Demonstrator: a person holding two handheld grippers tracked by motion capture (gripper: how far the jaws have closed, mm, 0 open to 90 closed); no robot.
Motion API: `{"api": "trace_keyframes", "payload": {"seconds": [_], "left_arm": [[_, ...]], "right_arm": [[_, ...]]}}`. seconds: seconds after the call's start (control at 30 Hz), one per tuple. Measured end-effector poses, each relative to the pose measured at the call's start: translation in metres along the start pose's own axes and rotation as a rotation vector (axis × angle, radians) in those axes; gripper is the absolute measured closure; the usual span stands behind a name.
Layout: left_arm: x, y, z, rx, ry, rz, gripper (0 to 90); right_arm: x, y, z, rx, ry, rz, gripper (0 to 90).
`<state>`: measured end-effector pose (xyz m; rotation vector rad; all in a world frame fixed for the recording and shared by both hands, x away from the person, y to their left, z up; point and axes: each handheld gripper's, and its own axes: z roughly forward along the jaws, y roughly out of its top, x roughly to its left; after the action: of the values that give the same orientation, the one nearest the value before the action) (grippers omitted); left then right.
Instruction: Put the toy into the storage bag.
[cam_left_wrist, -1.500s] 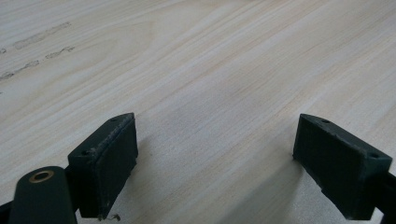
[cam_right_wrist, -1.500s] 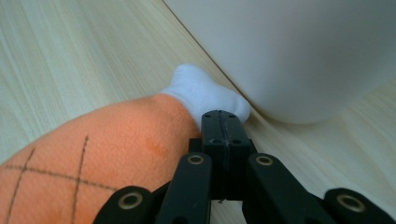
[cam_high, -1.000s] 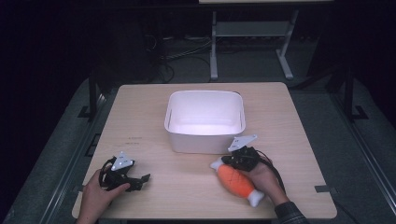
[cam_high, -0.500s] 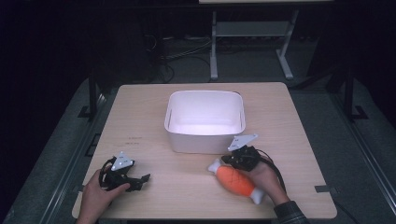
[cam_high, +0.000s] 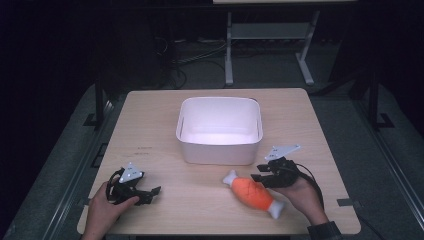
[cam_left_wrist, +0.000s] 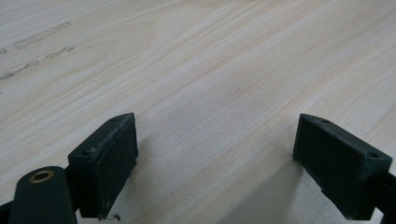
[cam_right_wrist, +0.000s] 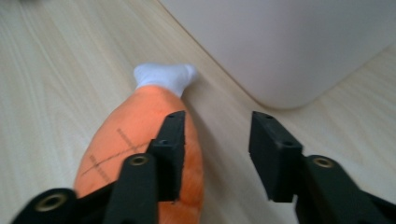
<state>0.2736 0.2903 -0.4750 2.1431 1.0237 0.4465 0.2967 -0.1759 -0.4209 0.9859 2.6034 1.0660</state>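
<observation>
While its jaws gape, the right tool (cam_right_wrist: 215, 154) seemingly touches the plush fish (cam_right_wrist: 144, 154).

Parted tongs (cam_right_wrist: 215, 154) over orange plush fish (cam_right_wrist: 135, 144), beside white tub (cam_right_wrist: 289, 42)

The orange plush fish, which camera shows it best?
The high view: the whole orange plush fish lies on the table beside the right gripper. The right gripper view shows its body and one white end close up.

We see the bin (cam_right_wrist: 289, 42) cut off by the right gripper view's top edge, and the plush fish's (cam_right_wrist: 140, 140) lower body hidden behind a jaw.
</observation>
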Motion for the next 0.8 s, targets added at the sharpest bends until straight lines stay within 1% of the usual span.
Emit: {"api": "trace_keyframes", "payload": {"seconds": [0.03, 0.1, 0.13, 0.17, 0.2, 0.27, 0.3, 0.33, 0.37, 0.4, 0.43, 0.47, 0.5, 0.53, 0.57, 0.63, 0.8], "left_arm": [[0.000, 0.000, 0.000, 0.000, 0.000, 0.000, 13.1], [0.000, 0.000, 0.000, 0.000, 0.000, 0.000, 13.1], [0.000, 0.000, 0.000, 0.000, 0.000, 0.000, 13.1], [0.000, 0.000, 0.000, 0.000, 0.000, 0.000, 13.1], [0.000, 0.000, 0.000, 0.000, 0.000, 0.001, 13.1], [0.000, 0.000, 0.000, 0.000, 0.000, 0.000, 13.1], [0.000, 0.000, 0.000, 0.000, 0.000, 0.000, 13.1], [0.000, 0.000, 0.000, 0.000, 0.000, 0.000, 13.1], [0.000, 0.000, 0.000, 0.000, 0.000, 0.000, 13.1], [0.000, 0.000, 0.000, 0.000, 0.000, 0.000, 13.1], [0.000, 0.000, 0.000, -0.001, 0.000, 0.000, 13.1], [0.000, 0.000, 0.000, 0.000, 0.000, 0.000, 13.1], [0.000, 0.000, 0.000, 0.000, 0.000, 0.000, 13.1], [0.000, 0.000, 0.000, -0.001, 0.000, 0.000, 13.1], [0.000, 0.000, 0.000, -0.001, 0.000, -0.001, 13.1], [0.000, 0.000, 0.000, 0.000, 0.000, 0.000, 13.1], [0.000, 0.000, 0.000, -0.001, 0.000, 0.000, 13.1]], "right_arm": [[0.001, -0.001, -0.002, 0.004, -0.007, -0.003, 48.4], [0.004, -0.003, -0.006, 0.002, -0.007, 0.011, 42.1], [0.006, -0.004, -0.007, 0.007, -0.014, 0.017, 38.5], [0.010, -0.005, -0.010, 0.009, -0.011, 0.015, 37.3], [0.010, -0.005, -0.010, 0.009, -0.011, 0.015, 37.3], [0.015, -0.007, -0.012, 0.012, -0.014, 0.012, 31.7], [0.019, -0.009, -0.012, 0.017, -0.007, 0.010, 24.3], [0.019, -0.009, -0.012, 0.017, -0.007, 0.010, 24.3], [0.021, -0.009, -0.011, 0.027, -0.005, 0.008, 19.9], [0.024, -0.010, -0.009, 0.039, -0.002, 0.011, 13.7], [0.027, -0.011, -0.005, 0.061, -0.004, 0.006, 10.5], [0.027, -0.011, -0.005, 0.061, -0.004, 0.006, 10.5], [0.029, -0.011, -0.003, 0.071, -0.010, 0.009, 7.1], [0.031, -0.012, 0.002, 0.087, 0.002, 0.007, 4.9], [0.032, -0.012, 0.004, 0.091, 0.008, 0.007, 2.9], [0.033, -0.012, 0.006, 0.090, 0.007, 0.010, 2.8], [0.037, -0.011, 0.012, 0.101, 0.022, 0.000, 2.4]]}}
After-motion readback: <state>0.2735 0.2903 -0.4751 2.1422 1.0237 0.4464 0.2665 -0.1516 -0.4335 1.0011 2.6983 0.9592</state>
